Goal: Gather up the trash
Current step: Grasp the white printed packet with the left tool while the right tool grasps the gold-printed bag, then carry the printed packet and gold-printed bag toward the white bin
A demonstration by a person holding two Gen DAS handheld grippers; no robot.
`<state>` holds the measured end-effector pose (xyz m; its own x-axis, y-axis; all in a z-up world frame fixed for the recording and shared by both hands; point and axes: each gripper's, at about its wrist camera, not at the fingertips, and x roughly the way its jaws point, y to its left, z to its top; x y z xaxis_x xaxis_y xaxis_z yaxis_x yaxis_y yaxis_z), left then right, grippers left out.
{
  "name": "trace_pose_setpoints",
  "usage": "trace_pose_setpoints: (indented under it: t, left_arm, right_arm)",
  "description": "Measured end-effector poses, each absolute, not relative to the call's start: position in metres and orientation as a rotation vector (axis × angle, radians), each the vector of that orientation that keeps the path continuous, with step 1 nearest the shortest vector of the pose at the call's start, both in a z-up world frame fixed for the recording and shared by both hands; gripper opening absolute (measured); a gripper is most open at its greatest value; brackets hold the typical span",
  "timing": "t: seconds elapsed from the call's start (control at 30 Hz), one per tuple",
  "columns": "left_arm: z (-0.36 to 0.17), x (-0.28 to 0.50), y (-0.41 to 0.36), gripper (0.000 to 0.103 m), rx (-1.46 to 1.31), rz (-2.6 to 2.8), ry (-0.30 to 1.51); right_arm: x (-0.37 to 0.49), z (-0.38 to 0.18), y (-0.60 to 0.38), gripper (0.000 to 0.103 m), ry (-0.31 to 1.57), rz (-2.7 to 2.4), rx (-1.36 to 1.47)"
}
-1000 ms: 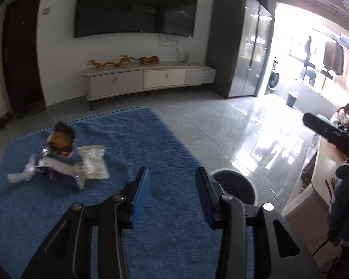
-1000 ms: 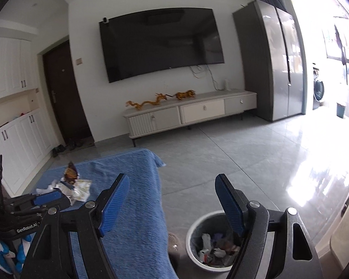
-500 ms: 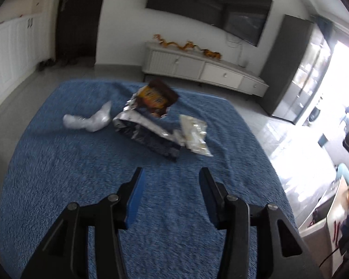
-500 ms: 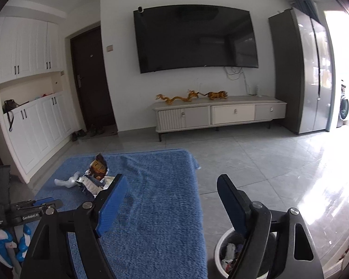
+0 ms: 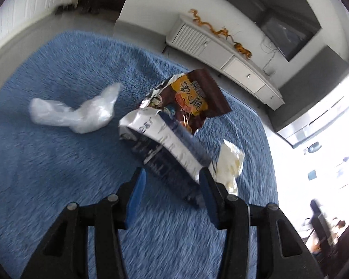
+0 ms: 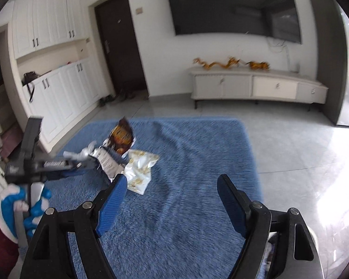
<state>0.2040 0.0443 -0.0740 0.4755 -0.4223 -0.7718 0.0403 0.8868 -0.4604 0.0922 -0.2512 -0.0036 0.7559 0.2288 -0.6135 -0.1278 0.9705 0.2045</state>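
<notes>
Left gripper [image 5: 172,186] tips down over the blue rug [image 5: 46,162], its blue-padded jaws parted to a middling gap with nothing pinched between them, and just past the tips lies the trash pile. Nearest is the dark blue-and-silver foil bag [image 5: 165,148], torn open, its lower end reaching toward the gap without touching either pad. Leaning behind it, propped up, is the brown snack bag [image 5: 193,100] with orange print. To the right, just beside the right-hand fingertip, sits the pale yellow-and-white wrapper [image 5: 230,165], and off to the left, apart from the bags, a crumpled clear plastic bag [image 5: 81,114] rests on the pile of the rug. Over to the right gripper [image 6: 172,186]: jaws spread wide, empty, hanging above bare rug with the same heap up and to its left, the pale wrapper closest to its left fingertip. The left tool shows there too, low over the litter. Beyond, a white TV cabinet [image 6: 256,86] stands against the wall under the dark television [image 6: 232,7].
</notes>
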Motion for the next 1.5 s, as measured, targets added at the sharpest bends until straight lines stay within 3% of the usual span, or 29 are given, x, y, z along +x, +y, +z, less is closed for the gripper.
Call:
trace_pose_setpoints:
  t: [0.33, 0.57, 0.63, 0.7, 0.8, 0.87, 0.93, 1.1, 1.5]
  left_arm:
    - [-0.09, 0.233, 0.023, 0.043, -0.412, -0.194, 1.129]
    - [-0.099, 0.238, 0.032, 0.033, -0.534, -0.177, 1.133]
    - [-0.101, 0.236, 0.037, 0.028, -0.574, -0.188, 1.132]
    - [-0.103, 0.232, 0.04, 0.016, -0.612, -0.212, 1.128]
    - [-0.105, 0.224, 0.045, 0.013, -0.63, -0.227, 1.111]
    - [-0.108, 0.22, 0.05, 0.011, -0.659, -0.244, 1.102]
    - [-0.109, 0.214, 0.056, 0.01, -0.677, -0.254, 1.094]
    - [-0.099, 0.196, 0.062, 0.005, -0.675, -0.303, 1.064]
    - [-0.058, 0.122, 0.068, 0.002, -0.559, -0.374, 0.984]
  right_arm:
    - [0.154, -0.044, -0.218, 0.078, 0.797, 0.32, 0.197]
    - [0.179, -0.059, -0.216, 0.073, 0.843, 0.348, 0.299]
    - [0.186, -0.062, -0.216, 0.068, 0.858, 0.354, 0.322]
    - [0.194, -0.068, -0.216, 0.06, 0.877, 0.368, 0.347]
    - [0.2, -0.074, -0.214, 0.048, 0.898, 0.376, 0.363]
    - [0.199, -0.075, -0.213, 0.046, 0.893, 0.38, 0.36]
    - [0.195, -0.074, -0.213, 0.036, 0.884, 0.386, 0.35]
    - [0.176, -0.065, -0.217, 0.031, 0.858, 0.376, 0.314]
    - [0.09, -0.023, -0.248, 0.03, 0.773, 0.32, 0.282]
